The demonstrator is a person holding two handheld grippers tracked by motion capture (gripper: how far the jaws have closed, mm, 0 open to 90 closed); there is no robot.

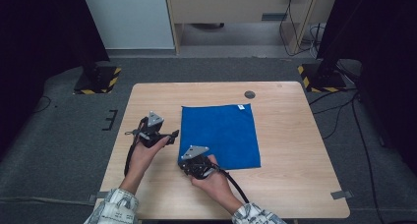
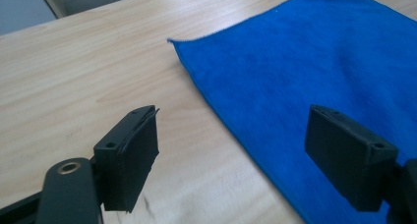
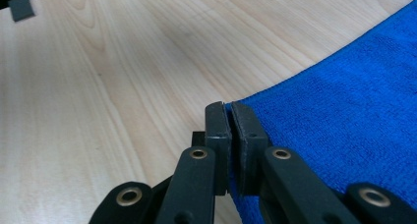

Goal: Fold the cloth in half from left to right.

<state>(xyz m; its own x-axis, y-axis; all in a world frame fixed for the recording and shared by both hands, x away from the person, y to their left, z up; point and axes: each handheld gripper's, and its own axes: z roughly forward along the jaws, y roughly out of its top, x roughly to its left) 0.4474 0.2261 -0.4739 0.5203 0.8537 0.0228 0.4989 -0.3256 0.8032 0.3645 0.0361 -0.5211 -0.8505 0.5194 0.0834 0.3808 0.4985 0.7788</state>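
Note:
A blue cloth (image 1: 220,133) lies flat on the wooden table (image 1: 290,184), a white tag (image 1: 241,106) at its far right corner. My right gripper (image 1: 185,161) sits at the cloth's near left corner. In the right gripper view its jaws (image 3: 230,108) are pressed together on the edge of the cloth (image 3: 344,121), with blue fabric showing between them. My left gripper (image 1: 173,135) hovers just left of the cloth's left edge. In the left gripper view it (image 2: 236,150) stands open across the cloth (image 2: 305,62) border, nothing between the pads.
A small dark round disc (image 1: 250,94) is set in the table beyond the cloth. Bare wood surrounds the cloth on all sides. Stand bases with yellow-black stripes (image 1: 96,79) (image 1: 319,76) and cables (image 1: 344,111) are on the floor around the table.

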